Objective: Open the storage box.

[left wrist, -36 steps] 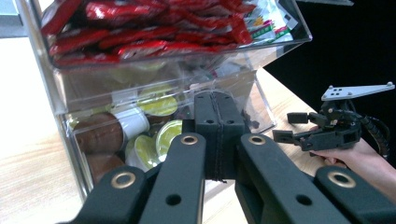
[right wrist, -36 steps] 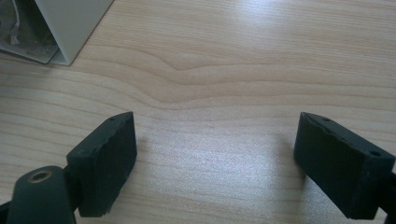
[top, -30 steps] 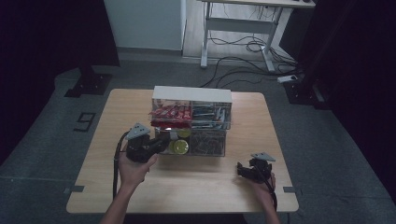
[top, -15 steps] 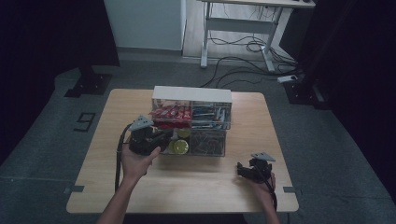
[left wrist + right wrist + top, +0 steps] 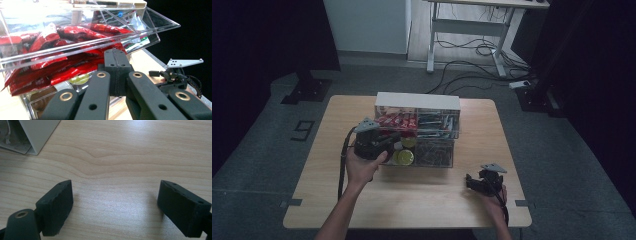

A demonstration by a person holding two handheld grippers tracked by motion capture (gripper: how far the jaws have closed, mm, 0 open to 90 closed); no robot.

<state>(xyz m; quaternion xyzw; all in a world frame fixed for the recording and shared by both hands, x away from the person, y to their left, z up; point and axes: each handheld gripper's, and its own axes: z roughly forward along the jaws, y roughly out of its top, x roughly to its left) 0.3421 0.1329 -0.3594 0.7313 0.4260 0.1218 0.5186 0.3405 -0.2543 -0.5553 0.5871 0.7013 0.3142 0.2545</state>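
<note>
At the centre of the high view, a clear organizer [image 5: 417, 131] with several bins stands on the wooden worktop [image 5: 412, 200]. The left gripper [image 5: 388, 143] is at its left front, with both jaws pressed together and nothing between them. In the left gripper view, the closed tips are against the clear front wall of the upper bin [image 5: 82, 46], which is tilted outward and full of red packets [image 5: 62, 62]. At lower right, the right gripper [image 5: 473, 182] rests on the worktop, jaws wide apart and empty.
</note>
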